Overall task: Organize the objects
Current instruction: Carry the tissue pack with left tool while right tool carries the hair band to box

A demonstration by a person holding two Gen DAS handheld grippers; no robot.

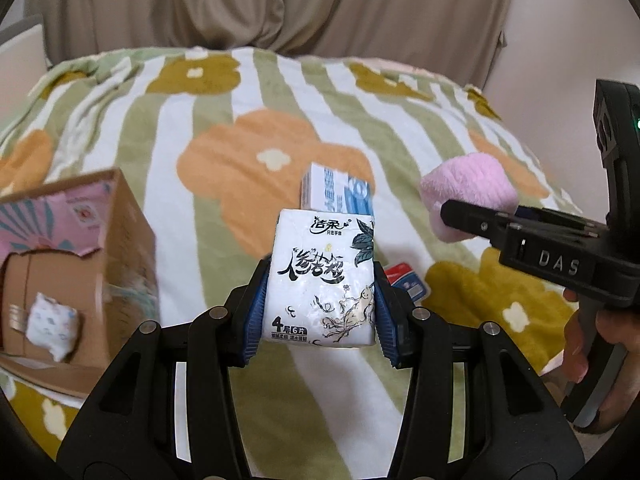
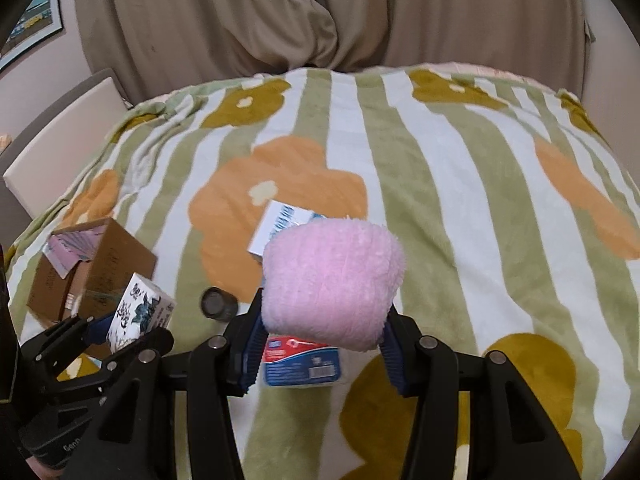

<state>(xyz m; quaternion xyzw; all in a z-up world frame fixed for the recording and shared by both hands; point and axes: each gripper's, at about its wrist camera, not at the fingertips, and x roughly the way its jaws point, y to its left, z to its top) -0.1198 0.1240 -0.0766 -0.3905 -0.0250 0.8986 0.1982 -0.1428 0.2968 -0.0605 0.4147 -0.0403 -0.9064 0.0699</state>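
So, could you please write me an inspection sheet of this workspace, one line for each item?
Surface: striped flower-print blanket, soft, lightly wrinkled.
Job's things: tissue pack and pink fluffy item, both held above the blanket; open cardboard box at the left, something white inside.
Clutter: blue-white carton, red-blue packet, small dark cylinder, all lying on the blanket.
Grippers: left hand-held gripper shut on the tissue pack; right hand-held gripper shut on the pink fluffy item.
Cables: nothing seen.
Surroundings: beige curtain behind; framed picture on the wall, left.
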